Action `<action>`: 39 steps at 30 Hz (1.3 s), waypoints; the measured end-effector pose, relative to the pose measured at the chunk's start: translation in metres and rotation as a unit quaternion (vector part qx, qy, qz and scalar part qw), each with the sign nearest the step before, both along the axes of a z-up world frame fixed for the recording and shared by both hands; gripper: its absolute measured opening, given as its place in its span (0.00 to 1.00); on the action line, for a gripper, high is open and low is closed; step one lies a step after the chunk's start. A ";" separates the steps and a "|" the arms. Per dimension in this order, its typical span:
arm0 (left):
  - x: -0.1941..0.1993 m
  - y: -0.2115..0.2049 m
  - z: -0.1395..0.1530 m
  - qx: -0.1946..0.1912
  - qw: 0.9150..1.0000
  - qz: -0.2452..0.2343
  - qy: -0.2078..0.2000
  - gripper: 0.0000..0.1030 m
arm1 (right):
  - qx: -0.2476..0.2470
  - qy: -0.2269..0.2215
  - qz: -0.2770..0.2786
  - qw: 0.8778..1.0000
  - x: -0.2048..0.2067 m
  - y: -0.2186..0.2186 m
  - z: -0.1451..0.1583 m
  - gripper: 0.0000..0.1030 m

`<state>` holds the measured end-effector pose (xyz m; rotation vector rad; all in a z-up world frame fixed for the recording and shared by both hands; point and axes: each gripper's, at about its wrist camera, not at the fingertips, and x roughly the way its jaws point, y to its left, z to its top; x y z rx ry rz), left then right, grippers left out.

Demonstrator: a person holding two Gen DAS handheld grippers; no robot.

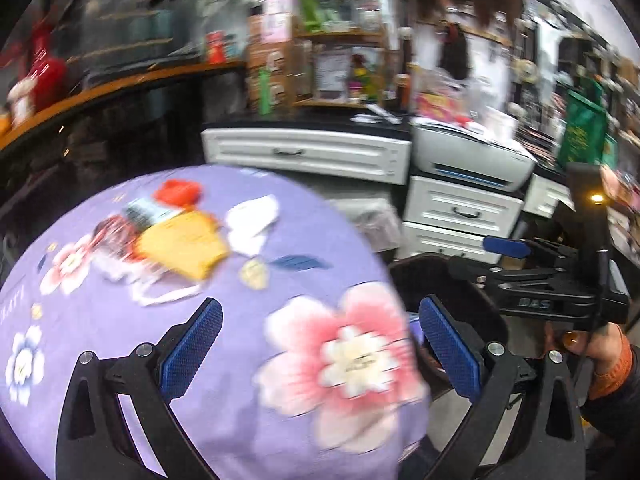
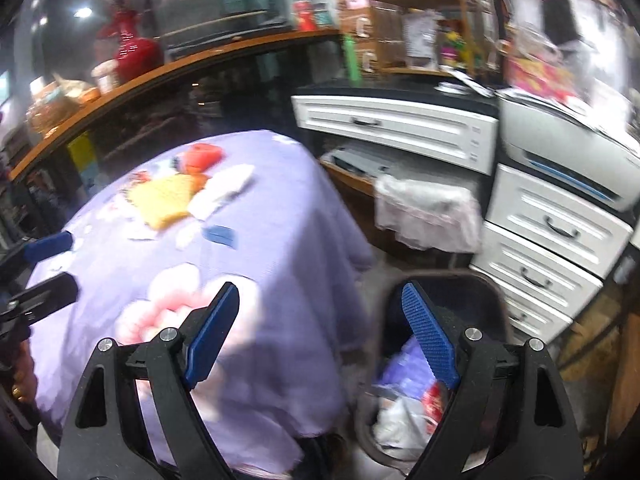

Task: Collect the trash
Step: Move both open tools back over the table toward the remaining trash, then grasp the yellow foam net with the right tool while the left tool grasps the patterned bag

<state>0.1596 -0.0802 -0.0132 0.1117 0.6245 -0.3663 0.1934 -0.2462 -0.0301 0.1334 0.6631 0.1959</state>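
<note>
So, left wrist view first: the left claw is spread wide with nothing between its blue pads, hanging over the near edge of the counter with the purple flowered cloth. The trash is bunched at the far side of that cloth: a yellow wrapper, white paper, something red behind them, and a striped packet too blurry to name. Off to the right you can see the right claw, held by a hand in an orange cuff, sitting above the dark bin beside the counter.

Right wrist view: the right claw is also released and empty, one pad over the cloth edge, the other over the bin. The bin already has stuff in it, white plastic and some purple and red packaging. The same yellow wrapper and white paper sit well apart from it, across the counter. The left claw pokes in at the left edge.

My read: we're between pickups. Some trash is binned, and both claws are free. The next move means reaching across to the pile, closing on one piece (the white paper looks the easiest, being on the bin side) and carrying it to the bin. Flat wrappers on cloth could snag the fabric, so pinch an edge.
</note>
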 end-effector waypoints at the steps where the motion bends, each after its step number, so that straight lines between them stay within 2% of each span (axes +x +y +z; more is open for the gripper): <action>1: 0.001 0.011 -0.001 -0.001 1.000 0.011 0.002 0.95 | 0.000 -0.003 0.009 1.000 0.002 0.007 0.003 0.81; 4: 0.005 0.041 -0.002 0.013 0.999 0.045 0.002 0.95 | 0.004 -0.011 0.041 0.999 0.011 0.031 0.010 0.81; 8: 0.013 0.078 -0.002 0.028 0.996 0.085 0.003 0.95 | 0.006 0.004 0.070 0.998 0.032 0.061 0.012 0.81; 12: 0.023 0.115 -0.002 0.012 0.993 0.115 0.019 0.95 | 0.011 0.015 0.092 0.996 0.050 0.085 0.012 0.81; 18: 0.038 0.142 -0.005 -0.008 0.990 0.139 0.037 0.95 | 0.007 0.034 0.125 0.991 0.079 0.119 0.013 0.81; 21: 0.047 0.149 -0.007 -0.002 0.988 0.147 0.040 0.95 | -0.003 0.040 0.141 0.989 0.091 0.138 0.015 0.81; 31: 0.080 0.180 -0.013 -0.007 0.983 0.174 0.060 0.95 | -0.075 0.030 0.216 0.973 0.127 0.230 0.017 0.81; 35: 0.088 0.189 -0.017 -0.015 0.980 0.185 0.068 0.95 | -0.116 0.025 0.212 0.970 0.144 0.253 0.012 0.80; 39: 0.094 0.195 -0.020 -0.022 0.979 0.188 0.074 0.95 | -0.134 0.031 0.206 0.969 0.157 0.261 0.006 0.71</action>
